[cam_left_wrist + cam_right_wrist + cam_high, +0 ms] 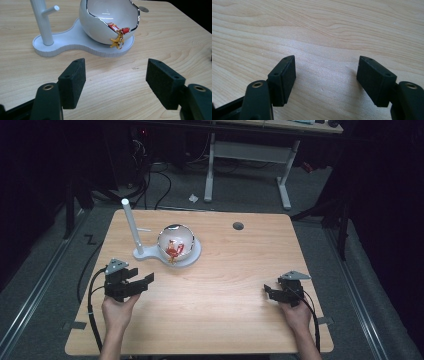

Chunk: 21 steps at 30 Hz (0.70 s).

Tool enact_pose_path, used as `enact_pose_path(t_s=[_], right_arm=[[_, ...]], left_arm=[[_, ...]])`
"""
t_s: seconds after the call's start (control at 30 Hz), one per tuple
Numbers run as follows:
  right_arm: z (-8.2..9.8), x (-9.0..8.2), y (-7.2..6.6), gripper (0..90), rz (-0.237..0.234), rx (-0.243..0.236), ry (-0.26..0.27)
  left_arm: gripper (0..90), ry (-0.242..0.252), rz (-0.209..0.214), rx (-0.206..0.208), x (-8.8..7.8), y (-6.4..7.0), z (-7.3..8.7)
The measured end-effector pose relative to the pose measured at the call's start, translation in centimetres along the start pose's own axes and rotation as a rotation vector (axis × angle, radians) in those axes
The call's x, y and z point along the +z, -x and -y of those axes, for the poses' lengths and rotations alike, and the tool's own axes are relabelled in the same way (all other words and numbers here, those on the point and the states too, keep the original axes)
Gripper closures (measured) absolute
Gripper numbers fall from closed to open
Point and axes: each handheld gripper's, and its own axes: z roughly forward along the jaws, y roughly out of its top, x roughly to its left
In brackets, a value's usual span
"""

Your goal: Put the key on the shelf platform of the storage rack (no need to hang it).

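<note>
Wood, pale and striped with grain, makes the top of the counter (220, 285), which fills the middle of the high view. Near its upper left stands a flat white stand with a tall white post (131, 227), and a short peg sticks out from the post's side. On the wide end of that stand sits a shiny white round bowl with a silver rim (175, 241), just right of the post. Inside the bowl is something red, and a small yellow charm on a gold ring (117, 41) hangs over the bowl's front edge, down onto the stand. The left gripper (137, 282) is at the lower left of the high view, held in a hand (117, 312), and it points toward the stand. Its jaws are spread wide with nothing between them. The right gripper (270, 292) is at the lower right, held in the other hand (296, 314), well apart from the bowl. Its jaws are wide too and hold nothing, with only bare wood under them.
</note>
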Motion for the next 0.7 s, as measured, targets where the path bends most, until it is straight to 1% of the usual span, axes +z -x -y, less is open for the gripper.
enact_pose_path(t_s=[0.1,0.23,0.6,0.7], right_arm=[[0.0,0.0,0.0,31.8,0.0,0.0,0.0],[0.0,0.0,0.0,31.8,0.0,0.0,0.0],[0.0,0.0,0.0,31.8,0.001,0.001,0.0],[0.0,0.0,0.0,31.8,0.001,0.001,0.0]], left_arm=[[32.7,-0.003,-0.004,0.001,0.3,0.1,0.3],[32.5,-0.019,-0.005,-0.002,0.8,0.1,0.8],[32.7,-0.034,0.013,-0.027,1.9,-0.1,2.2],[32.7,-0.043,0.014,-0.027,2.3,-0.1,2.6]])
